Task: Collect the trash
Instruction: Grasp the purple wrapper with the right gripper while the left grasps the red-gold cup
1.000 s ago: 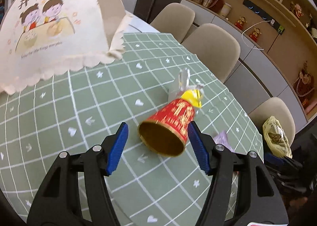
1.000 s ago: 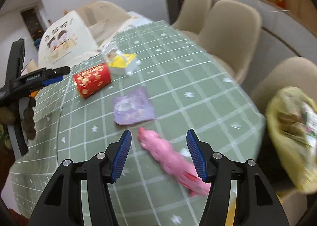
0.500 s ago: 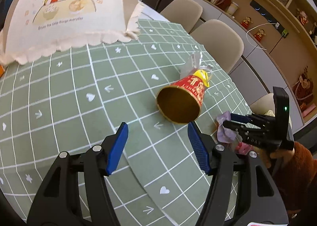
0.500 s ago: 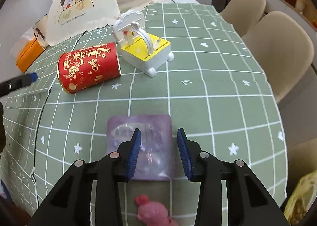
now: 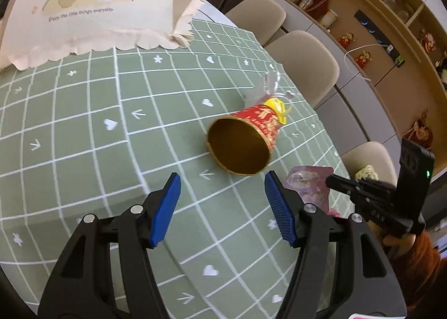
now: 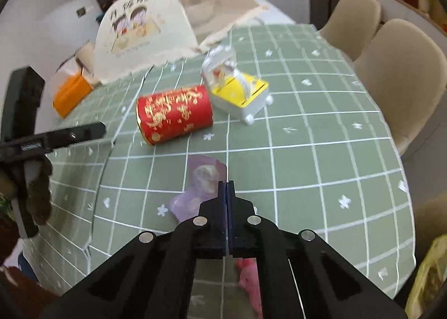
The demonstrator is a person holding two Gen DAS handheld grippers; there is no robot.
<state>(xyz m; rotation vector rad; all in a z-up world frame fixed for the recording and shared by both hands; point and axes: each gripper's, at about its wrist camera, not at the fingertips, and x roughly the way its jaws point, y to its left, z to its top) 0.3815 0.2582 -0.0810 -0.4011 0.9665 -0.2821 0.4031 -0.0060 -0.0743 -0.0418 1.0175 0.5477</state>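
Left hand-held gripper (image 5: 220,208) hangs over the green checked surface (image 5: 83,129) with its blue pads spread wide and nothing between them, pointing at the open mouth of the red paper cup (image 5: 243,145). That cup is lying on its side and I'll use it as the landmark for everything else. Behind the cup, at the far end of the surface, sits a big cream food cover (image 5: 92,3) with cartoon kids printed on it, and off to the cup's far left in the right wrist view there's an orange box (image 6: 71,92). Right at the cup's closed end, touching or nearly so, is a small yellow and white plastic toy (image 6: 240,92). On the near side of the cup, toward the surface's edge, is the purple wrapper (image 6: 205,176), and the right hand-held gripper (image 6: 226,183) is clamped shut on its edge, pads pressed together, so the wrapper sticks up a bit. A pink wrapper (image 6: 248,277) lies below that gripper, further from the cup, partly hidden. Beige chairs (image 6: 402,73) stand past the cup's toy side.
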